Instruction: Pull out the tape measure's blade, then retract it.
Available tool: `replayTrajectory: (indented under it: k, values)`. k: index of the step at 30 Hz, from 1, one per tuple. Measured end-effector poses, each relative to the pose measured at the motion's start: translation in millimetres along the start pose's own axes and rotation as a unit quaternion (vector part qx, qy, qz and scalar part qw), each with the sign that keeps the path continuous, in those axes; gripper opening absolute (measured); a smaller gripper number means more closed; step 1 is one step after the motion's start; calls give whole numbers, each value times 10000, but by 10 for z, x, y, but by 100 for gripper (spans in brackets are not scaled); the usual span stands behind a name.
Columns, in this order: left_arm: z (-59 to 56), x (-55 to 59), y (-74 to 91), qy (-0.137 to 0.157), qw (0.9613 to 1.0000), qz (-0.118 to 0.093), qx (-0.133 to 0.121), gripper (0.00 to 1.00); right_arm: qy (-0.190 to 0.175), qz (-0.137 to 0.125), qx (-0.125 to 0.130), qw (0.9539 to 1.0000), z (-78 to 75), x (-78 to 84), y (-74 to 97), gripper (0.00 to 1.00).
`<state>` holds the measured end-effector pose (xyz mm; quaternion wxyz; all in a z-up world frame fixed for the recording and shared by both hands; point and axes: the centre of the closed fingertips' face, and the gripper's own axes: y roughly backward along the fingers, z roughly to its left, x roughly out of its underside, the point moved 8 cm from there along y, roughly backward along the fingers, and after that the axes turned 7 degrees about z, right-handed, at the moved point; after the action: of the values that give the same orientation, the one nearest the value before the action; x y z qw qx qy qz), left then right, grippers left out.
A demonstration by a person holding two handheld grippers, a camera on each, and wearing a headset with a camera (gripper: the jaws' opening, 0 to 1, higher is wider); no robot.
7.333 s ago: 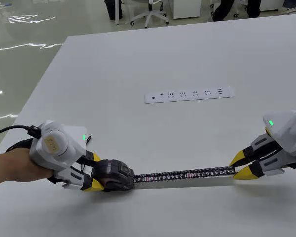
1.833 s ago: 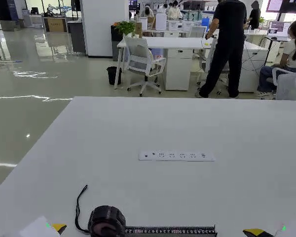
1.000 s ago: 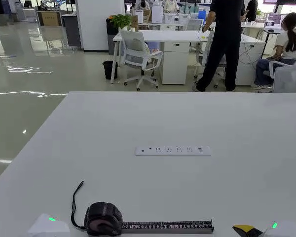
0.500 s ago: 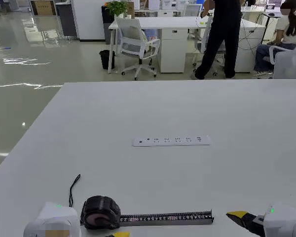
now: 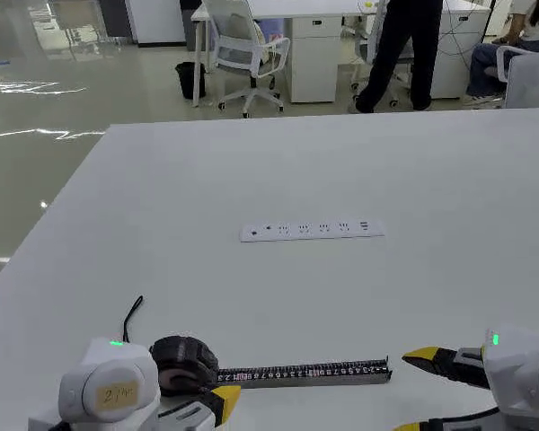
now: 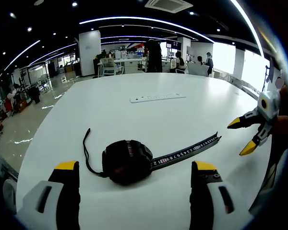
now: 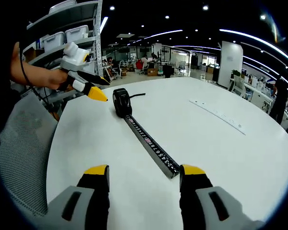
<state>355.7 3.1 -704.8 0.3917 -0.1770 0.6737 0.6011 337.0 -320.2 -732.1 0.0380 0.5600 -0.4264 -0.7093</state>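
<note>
Lying extended, blade (image 5: pixel 305 372) pointing from tape measure (image 5: pixel 183 363) toward right gripper (image 5: pixel 402 392)

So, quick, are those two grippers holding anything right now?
Left gripper: open, holding nothing.
Right gripper: open, holding nothing.

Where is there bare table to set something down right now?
Free: the wide band between the power strip and the blade, and the table beyond the strip. Crowded: the near edge, with the tape measure between left gripper and right gripper.
</note>
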Motion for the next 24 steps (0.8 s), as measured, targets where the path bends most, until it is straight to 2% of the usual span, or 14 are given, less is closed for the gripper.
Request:
replayTrajectory:
  k: [2, 11, 21, 24]
  values:
    - [4, -9, -27, 46, 10000, -12, -48, 94, -43, -7, -50, 10000, -64, 13, -27, 59]
    - [21, -24, -132, 188, 9997, 46, -151, 93, 240, 50, -304, 9992, -234, 31, -103, 49]
    - [42, -46, -239, 268, 9993, 122, -228, 91, 355, -72, -508, 9981, -372, 32, -220, 44]
    - [51, -61, -245, 278, 9992, 145, -232, 90, 477, 38, -590, 9971, -415, 47, -239, 42]
